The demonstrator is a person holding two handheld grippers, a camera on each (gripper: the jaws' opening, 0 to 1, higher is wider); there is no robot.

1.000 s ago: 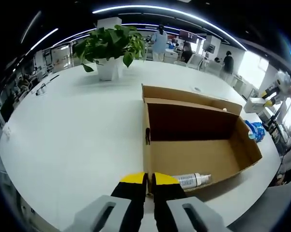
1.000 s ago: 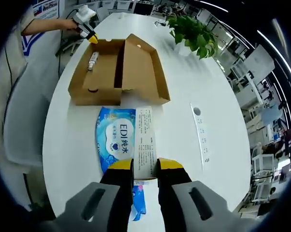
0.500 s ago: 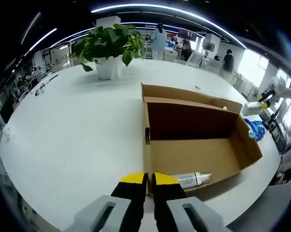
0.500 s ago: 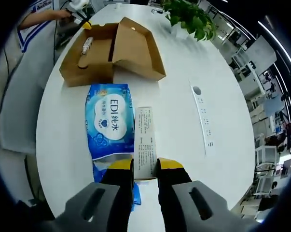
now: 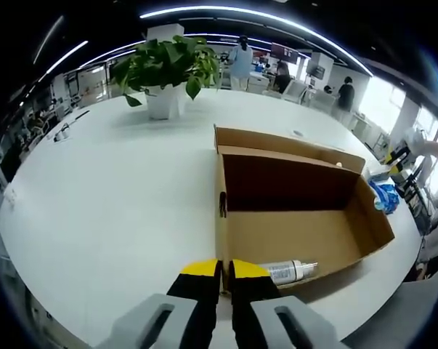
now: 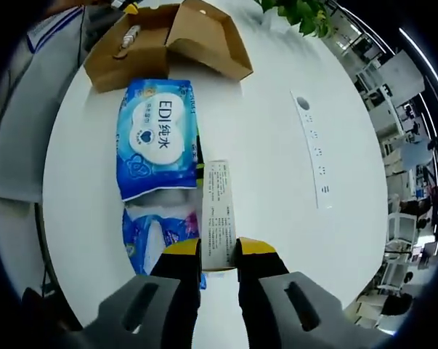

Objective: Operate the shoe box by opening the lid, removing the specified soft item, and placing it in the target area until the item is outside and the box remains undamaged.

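The open cardboard shoe box (image 5: pixel 298 218) lies on the white table (image 5: pixel 117 211) with its lid folded back on the far side. A white spray bottle (image 5: pixel 291 271) lies inside along the near wall. My left gripper (image 5: pixel 224 270) is shut on that near wall at the corner. In the right gripper view the box (image 6: pixel 168 40) is far off at the top. A soft blue wipes pack (image 6: pixel 157 138) stretches from there toward my right gripper (image 6: pixel 219 251). That gripper is shut on a white printed strip (image 6: pixel 219 218) beside the pack. Whether the strip belongs to the pack I cannot tell.
A potted plant (image 5: pixel 168 73) stands on the far side of the table. A long white socket panel (image 6: pixel 314 149) is set into the tabletop right of the pack. A person's pale sleeve (image 6: pixel 30 116) runs along the table's left edge. People and desks fill the background.
The right gripper view has pulled back from the box, and more of the blue pack's lower end now shows by the jaws. The left gripper and the box have not moved.
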